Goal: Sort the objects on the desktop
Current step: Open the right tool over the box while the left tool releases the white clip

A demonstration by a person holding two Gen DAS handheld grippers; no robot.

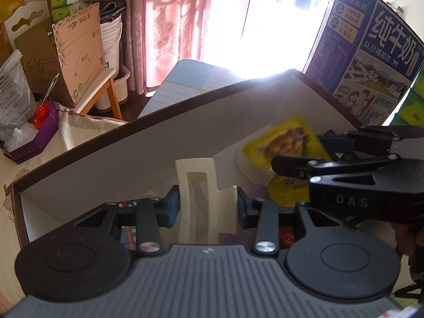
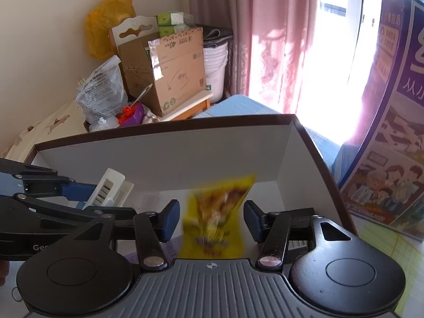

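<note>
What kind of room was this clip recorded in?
Probably a lived-in home room used for storage: pink curtains at a bright window, stacked cardboard boxes and white buckets in the corner.

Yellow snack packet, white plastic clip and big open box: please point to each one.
yellow snack packet (image 2: 214, 220): right wrist view, blurred printed front.
white plastic clip (image 1: 204, 198): left wrist view, its flat face.
open box (image 2: 164, 156): right wrist view, inner far wall.

The blue milk carton (image 1: 371, 53) at two o'clock carries large white characters "纯牛奶", with "从小喝的奶" beneath. "DAS" is embossed on the right gripper (image 1: 296, 159) at three o'clock. The cardboard box (image 2: 172, 71) at eleven o'clock shows an inverted "40". "Gen", cut off, marks the left gripper (image 2: 87, 198).
</note>
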